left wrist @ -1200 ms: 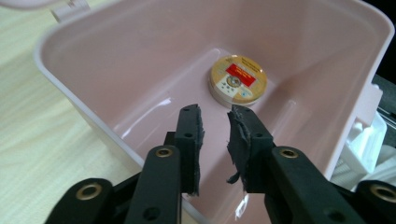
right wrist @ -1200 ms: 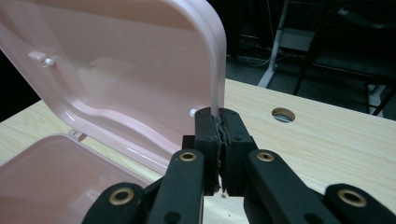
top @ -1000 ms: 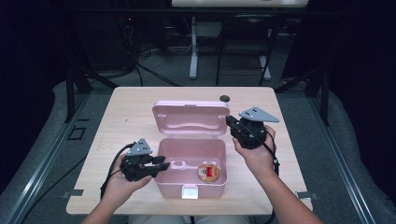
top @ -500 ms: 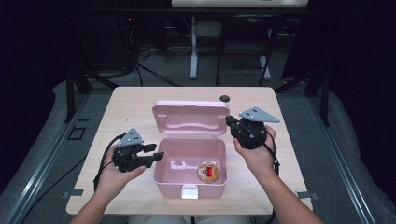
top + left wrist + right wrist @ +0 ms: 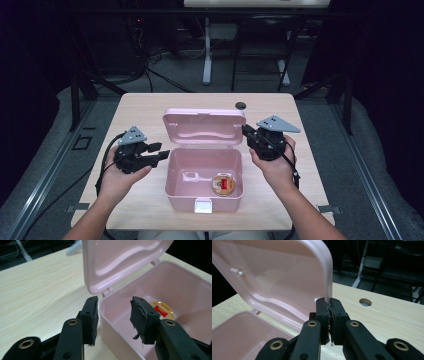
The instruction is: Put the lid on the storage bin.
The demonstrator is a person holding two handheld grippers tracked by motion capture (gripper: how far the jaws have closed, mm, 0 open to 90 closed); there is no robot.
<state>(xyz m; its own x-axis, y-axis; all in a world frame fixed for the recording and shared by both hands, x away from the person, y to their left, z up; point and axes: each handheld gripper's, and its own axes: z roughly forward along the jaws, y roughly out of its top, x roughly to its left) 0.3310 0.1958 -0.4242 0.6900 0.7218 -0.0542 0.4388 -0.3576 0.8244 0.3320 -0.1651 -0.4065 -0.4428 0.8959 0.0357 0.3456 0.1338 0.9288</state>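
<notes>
**A:** So where's the pink box sitting? Middle of the table, up against the near edge, lid standing open, small round tin inside. Did anything change?

**B:** Yep. The right gripper hasn't budged, jaws pinched shut on the lid's right edge. The left gripper was at the box's left wall a second ago; now it has lifted and backed off toward the left edge, and its jaws have just been opening, with nothing pressed between them.
</notes>
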